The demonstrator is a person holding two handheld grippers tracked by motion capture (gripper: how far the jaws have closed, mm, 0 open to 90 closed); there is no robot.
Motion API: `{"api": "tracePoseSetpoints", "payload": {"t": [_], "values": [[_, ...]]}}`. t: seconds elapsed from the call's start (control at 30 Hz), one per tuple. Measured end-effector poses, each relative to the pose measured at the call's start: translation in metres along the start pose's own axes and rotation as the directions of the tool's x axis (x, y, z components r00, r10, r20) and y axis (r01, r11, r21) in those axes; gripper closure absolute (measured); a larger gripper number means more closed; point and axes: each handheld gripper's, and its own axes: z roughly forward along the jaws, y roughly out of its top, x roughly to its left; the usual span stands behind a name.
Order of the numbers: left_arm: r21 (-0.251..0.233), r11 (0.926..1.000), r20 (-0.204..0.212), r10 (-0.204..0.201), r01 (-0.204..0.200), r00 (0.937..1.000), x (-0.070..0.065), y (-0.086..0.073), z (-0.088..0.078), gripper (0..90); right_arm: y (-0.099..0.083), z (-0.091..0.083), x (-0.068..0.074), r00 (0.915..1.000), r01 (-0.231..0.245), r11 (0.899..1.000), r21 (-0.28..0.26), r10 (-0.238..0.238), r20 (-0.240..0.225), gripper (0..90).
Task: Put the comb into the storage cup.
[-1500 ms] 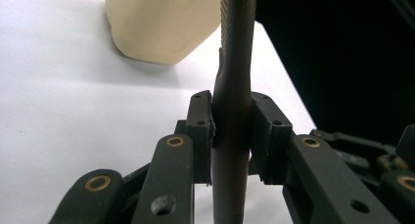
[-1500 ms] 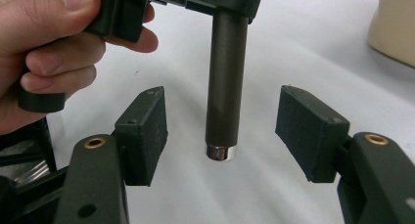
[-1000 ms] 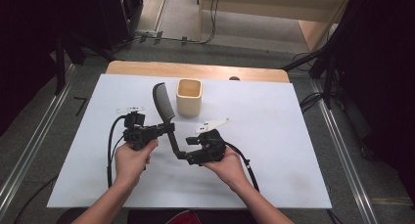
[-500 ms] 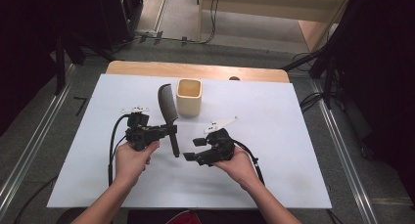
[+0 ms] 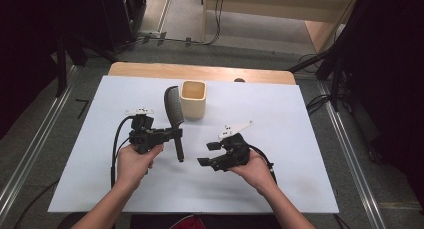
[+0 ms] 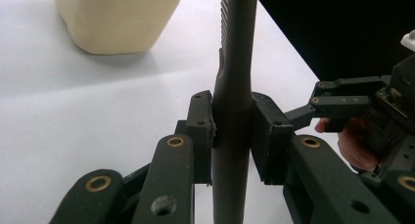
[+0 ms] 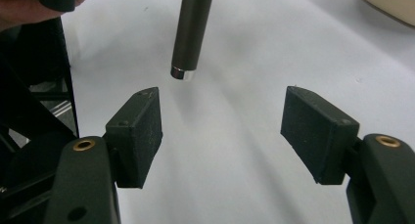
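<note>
Black-handled dark comb (image 5: 173, 111) is staying clamped in the left gripper (image 5: 176, 133); the right gripper (image 5: 206, 154), jaws now apart, is drawing away from it.

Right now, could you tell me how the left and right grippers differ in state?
The left gripper is clamped on the black comb, gripping its handle; the right gripper is open and holds nothing. The left is nearer the beige cup; the right sits farther back. Both are hand-held above the white sheet.

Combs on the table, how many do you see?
1. The dark comb is clamped by its handle in the left tool, just left of the beige cup. The cup's inside is partly hidden.
</note>
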Motion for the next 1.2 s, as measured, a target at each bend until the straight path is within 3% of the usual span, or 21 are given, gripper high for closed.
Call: {"api": "tracePoseSetpoints", "payload": {"t": [0.67, 1.2], "values": [[0.024, 0.9996, 0.028, 0.014, -0.014, 0.9995, 0.0, 0.002, 0.001, 73.7, -0.027, -0.036, -0.011, 0.9974, -0.041, 0.999, 0.002, 0.041, 0.06, 28.7], [0.026, 0.9988, 0.048, 0.039, -0.04, 0.9981, -0.002, 0.003, 0.002, 73.7, -0.051, -0.061, -0.019, 0.9883, -0.098, 0.995, -0.018, 0.099, 0.115, 27.7]]}}
